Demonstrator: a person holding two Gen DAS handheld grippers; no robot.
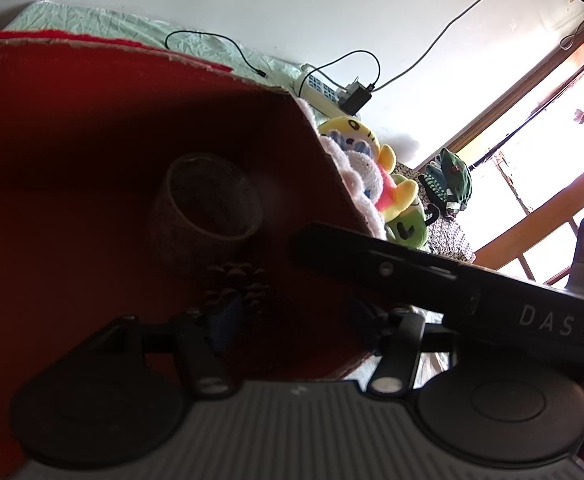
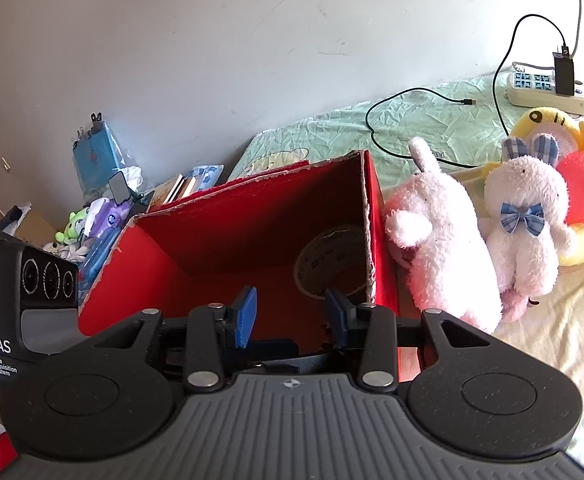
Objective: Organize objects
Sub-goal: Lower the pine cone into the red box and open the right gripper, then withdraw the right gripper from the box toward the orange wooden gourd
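A: What's biggest in view?

B: The bed (image 2: 431,120), under a pale green crinkled sheet, running back to the white wall. On it stands a red cardboard box (image 2: 252,216), open at the top, with ragged edges.

A: And beside the box?

B: Plush toys. A pink rabbit (image 2: 443,248) leans against the box's outer wall, a white rabbit with a blue bow (image 2: 527,224) sits just beside it, and a yellow plush (image 2: 571,184) lies behind them. Farther back there's a white power strip (image 2: 543,88) with a black charger plugged in.

A: What's in the box?

B: A roll of tape (image 1: 208,208) on edge near the corner, and a pine cone (image 1: 234,284) just in front of it on the box floor.

A: The tongs?

B: The left tongs (image 1: 292,320) reach down into the box, spread apart, gripping nothing; the pine cone lies near the left blue pad. The right tongs (image 2: 292,312) hang over the box opening, also parted and empty.
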